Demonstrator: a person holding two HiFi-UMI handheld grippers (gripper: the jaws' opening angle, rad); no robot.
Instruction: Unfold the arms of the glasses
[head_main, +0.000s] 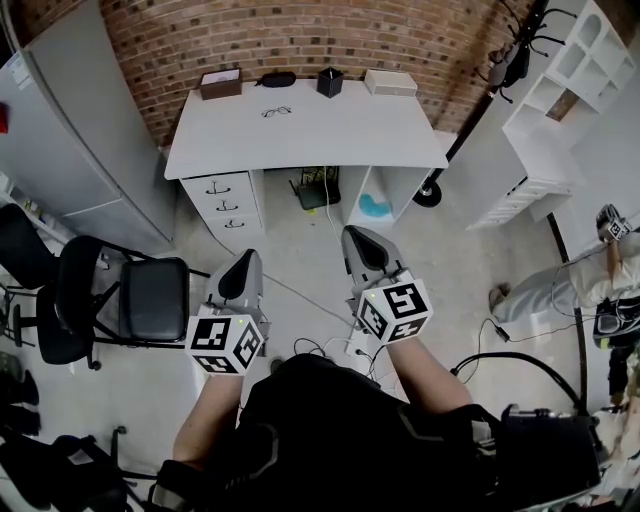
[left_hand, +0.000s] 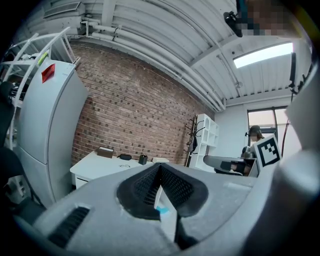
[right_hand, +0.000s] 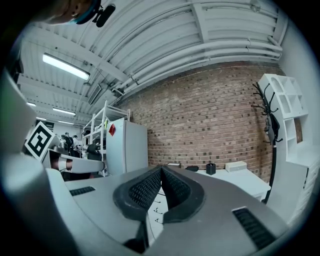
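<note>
The desk (head_main: 330, 140) is white, the glasses (head_main: 277, 111) dark (wall (head_main: 300, 40): red brick).

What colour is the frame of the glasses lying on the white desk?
Dark, near black; the thin-framed glasses show best in the head view.

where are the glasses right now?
Head view: the glasses lie on the white desk against the brick wall, left of its centre, just in front of the black case.
</note>
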